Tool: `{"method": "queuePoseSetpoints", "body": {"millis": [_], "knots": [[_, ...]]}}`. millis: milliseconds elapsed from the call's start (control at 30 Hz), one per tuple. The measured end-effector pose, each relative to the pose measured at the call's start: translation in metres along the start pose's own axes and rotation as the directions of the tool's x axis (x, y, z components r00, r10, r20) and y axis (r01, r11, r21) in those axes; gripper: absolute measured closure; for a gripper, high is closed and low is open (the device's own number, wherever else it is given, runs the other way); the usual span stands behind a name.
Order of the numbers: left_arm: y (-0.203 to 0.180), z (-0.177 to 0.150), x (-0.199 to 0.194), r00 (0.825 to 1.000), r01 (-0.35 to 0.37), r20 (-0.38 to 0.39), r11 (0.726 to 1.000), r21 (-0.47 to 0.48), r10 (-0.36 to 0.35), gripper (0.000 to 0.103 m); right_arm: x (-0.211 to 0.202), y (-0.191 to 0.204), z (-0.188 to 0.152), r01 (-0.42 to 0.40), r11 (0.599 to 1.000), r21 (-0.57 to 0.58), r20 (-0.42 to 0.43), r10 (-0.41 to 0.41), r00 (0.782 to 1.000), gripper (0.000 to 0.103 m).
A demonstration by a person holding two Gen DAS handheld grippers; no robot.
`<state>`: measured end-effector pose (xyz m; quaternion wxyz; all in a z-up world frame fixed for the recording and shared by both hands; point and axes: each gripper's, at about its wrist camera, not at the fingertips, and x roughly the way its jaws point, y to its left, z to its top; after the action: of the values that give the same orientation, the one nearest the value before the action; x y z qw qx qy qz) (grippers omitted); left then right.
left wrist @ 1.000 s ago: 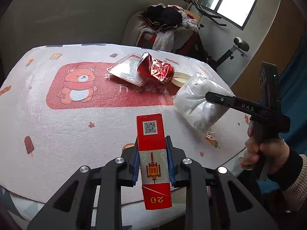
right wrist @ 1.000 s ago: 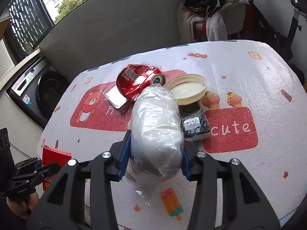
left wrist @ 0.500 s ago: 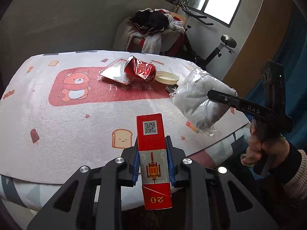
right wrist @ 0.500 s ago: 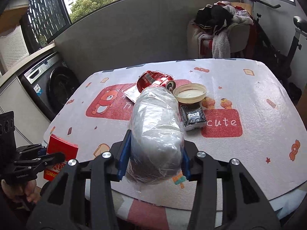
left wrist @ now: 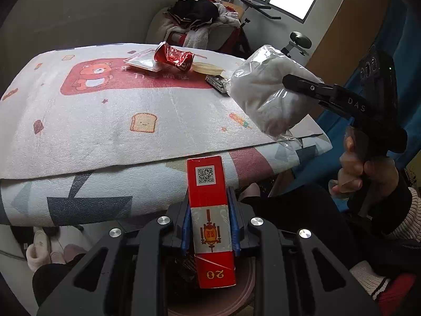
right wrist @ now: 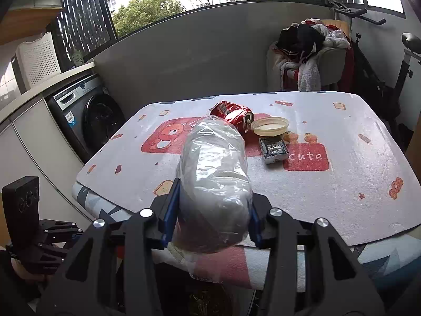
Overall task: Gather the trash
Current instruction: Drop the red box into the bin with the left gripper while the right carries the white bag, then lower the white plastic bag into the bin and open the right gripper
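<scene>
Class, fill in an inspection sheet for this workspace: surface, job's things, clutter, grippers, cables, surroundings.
Surface: table under a white bear-print cloth.
Job's things: crushed red can, round cream lid, dark foil packet, silver foil wrapper lie on it.
Clutter: nothing seen.
Grippers: left gripper shut on a red cardboard box; right gripper shut on a clear plastic bag of white wadding.
Cables: nothing seen.
Surroundings: grey washing machine, chair heaped with clothes, exercise bike.

The red carton [left wrist: 210, 218] hides most of the round bin [left wrist: 244, 284] at the lower centre of the left wrist view. In the right wrist view, the plastic bag [right wrist: 213, 184] covers the silver wrapper's place at centre, and the left gripper [right wrist: 47, 239] is cut off at lower left.
</scene>
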<state>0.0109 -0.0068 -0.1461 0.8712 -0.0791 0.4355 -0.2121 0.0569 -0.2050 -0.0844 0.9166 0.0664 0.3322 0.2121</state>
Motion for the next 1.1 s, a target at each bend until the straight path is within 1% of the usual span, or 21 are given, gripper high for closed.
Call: {"method": "queuePoseSetpoints", "body": {"millis": [267, 367, 467, 500, 567, 633, 667, 733, 800, 900, 1000, 1033, 1100], "knots": [[-0.004, -0.018, 0.002, 0.999, -0.016, -0.029, 1.0, 0.026, 0.016, 0.079, -0.009, 0.009, -0.013, -0.02, 1.0, -0.003, -0.004, 0.02, 1.0, 0.057], [-0.004, -0.023, 0.002, 0.999, -0.007, -0.037, 1.0, 0.021, 0.008, 0.079, -0.011, 0.012, -0.019, -0.021, 1.0, -0.009, -0.01, 0.021, 1.0, 0.057], [-0.003, -0.027, 0.0, 0.999, -0.005, -0.036, 1.0, 0.014, 0.006, 0.079, -0.013, 0.011, -0.026, -0.046, 0.999, 0.006, -0.013, 0.046, 0.999, 0.057], [-0.003, -0.028, -0.002, 0.999, -0.008, -0.033, 1.0, 0.011, 0.009, 0.077, -0.014, 0.011, -0.029, -0.051, 0.999, 0.009, -0.016, 0.051, 0.999, 0.057], [-0.001, -0.028, -0.005, 1.0, -0.01, -0.016, 1.0, 0.004, 0.01, 0.068, -0.014, 0.011, -0.036, -0.053, 0.999, 0.008, -0.027, 0.053, 0.998, 0.057], [0.001, -0.026, -0.011, 1.0, -0.017, 0.019, 1.0, 0.003, 0.017, 0.052, -0.013, 0.011, -0.042, -0.058, 0.998, 0.011, -0.042, 0.059, 0.997, 0.057], [0.001, -0.026, -0.015, 0.999, -0.027, 0.04, 1.0, 0.009, 0.026, 0.049, -0.012, 0.011, -0.045, -0.062, 0.998, 0.013, -0.051, 0.062, 0.997, 0.057], [0.0, -0.024, -0.022, 0.997, -0.046, 0.07, 0.999, 0.027, 0.044, 0.038, -0.01, 0.012, -0.052, -0.07, 0.997, 0.014, -0.071, 0.071, 0.995, 0.057], [-0.001, -0.023, -0.028, 0.994, -0.065, 0.094, 0.997, 0.04, 0.061, 0.032, -0.009, 0.015, -0.059, -0.078, 0.997, 0.003, -0.089, 0.078, 0.993, 0.057], [0.0, -0.023, -0.035, 0.987, -0.112, 0.124, 0.991, 0.067, 0.103, 0.025, -0.006, 0.022, -0.069, -0.095, 0.995, -0.018, -0.118, 0.093, 0.989, 0.057], [0.003, -0.027, -0.04, 0.981, -0.145, 0.146, 0.985, 0.089, 0.131, 0.02, -0.003, 0.03, -0.078, -0.126, 0.992, -0.026, -0.154, 0.121, 0.981, 0.057], [0.004, -0.028, -0.041, 0.98, -0.147, 0.149, 0.985, 0.09, 0.133, 0.019, -0.001, 0.033, -0.081, -0.135, 0.99, -0.031, -0.169, 0.127, 0.977, 0.057], [0.008, -0.031, -0.043, 0.981, -0.129, 0.158, 0.989, 0.074, 0.116, 0.015, 0.004, 0.04, -0.088, -0.149, 0.988, -0.043, -0.204, 0.137, 0.969, 0.057]]}}
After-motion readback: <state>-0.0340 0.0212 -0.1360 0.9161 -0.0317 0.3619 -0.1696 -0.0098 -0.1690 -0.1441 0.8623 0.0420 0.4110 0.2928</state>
